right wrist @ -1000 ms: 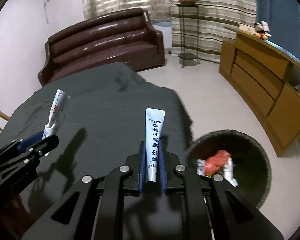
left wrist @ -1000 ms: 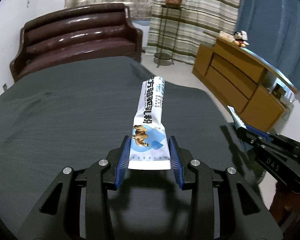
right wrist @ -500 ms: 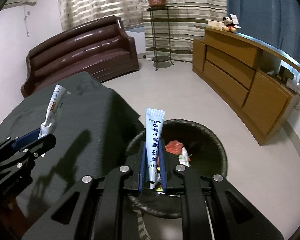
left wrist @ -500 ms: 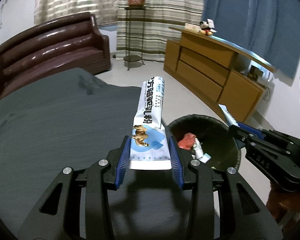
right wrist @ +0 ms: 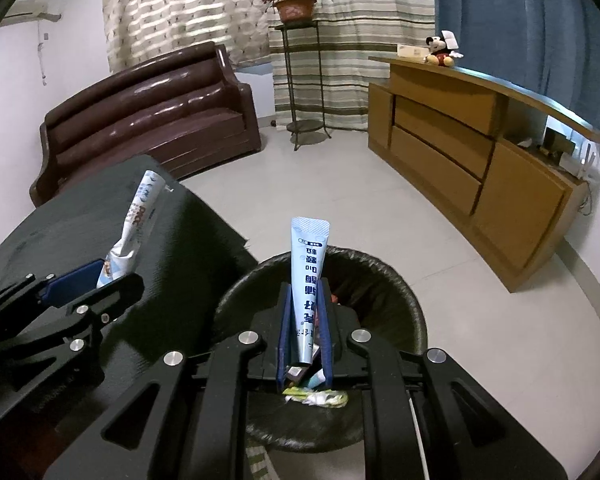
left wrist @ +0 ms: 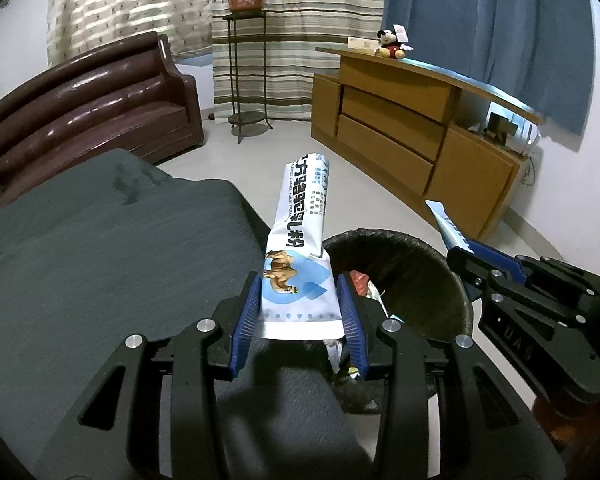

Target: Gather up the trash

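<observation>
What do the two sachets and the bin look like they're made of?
Left sachet: glossy printed plastic film, probably; it creases softly where pinched. Right sachet: similar film, with a crimped, dotted seal at its top. Bin: lined with a wrinkled, shiny black plastic bag; its own body is hidden.

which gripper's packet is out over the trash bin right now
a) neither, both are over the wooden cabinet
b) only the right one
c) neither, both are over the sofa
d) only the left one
b: the right gripper holds its narrow sachet above the open black trash bin, while the left gripper and its wide white packet are above the dark table edge beside the bin.
</observation>
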